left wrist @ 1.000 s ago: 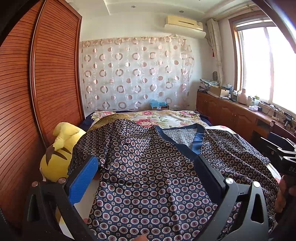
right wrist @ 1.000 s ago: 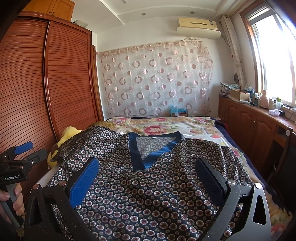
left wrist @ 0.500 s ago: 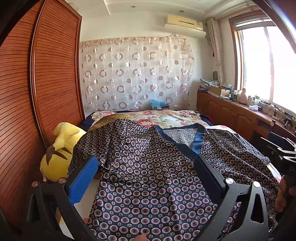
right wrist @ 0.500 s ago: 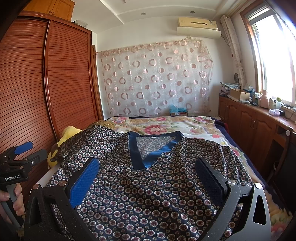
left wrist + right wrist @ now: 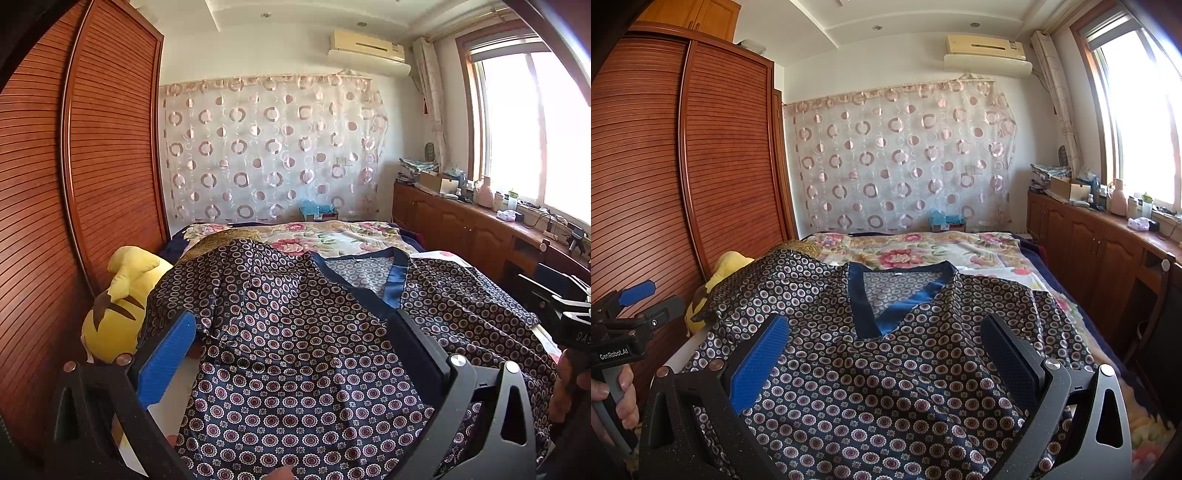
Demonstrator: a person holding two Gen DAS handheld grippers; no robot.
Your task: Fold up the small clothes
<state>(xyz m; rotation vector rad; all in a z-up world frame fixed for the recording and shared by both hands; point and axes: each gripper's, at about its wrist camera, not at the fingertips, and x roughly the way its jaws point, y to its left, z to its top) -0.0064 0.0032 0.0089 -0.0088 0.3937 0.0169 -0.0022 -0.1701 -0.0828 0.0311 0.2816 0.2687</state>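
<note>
A dark navy top with a small flower-circle print and a blue V-neck band lies spread flat on the bed, in the left wrist view [image 5: 303, 332] and the right wrist view [image 5: 886, 369]. My left gripper [image 5: 295, 332] is open and empty, held above the top's left half. My right gripper [image 5: 886, 336] is open and empty, held above the top's chest just below the neckline. The left gripper also shows at the left edge of the right wrist view [image 5: 631, 306], the right one at the right edge of the left wrist view [image 5: 557, 295].
A yellow plush toy [image 5: 118, 302] lies at the bed's left edge against the wooden wardrobe [image 5: 74, 184]. A floral bedspread [image 5: 923, 251] covers the far bed. A wooden cabinet run with bottles [image 5: 1108, 236] lines the right wall under the window.
</note>
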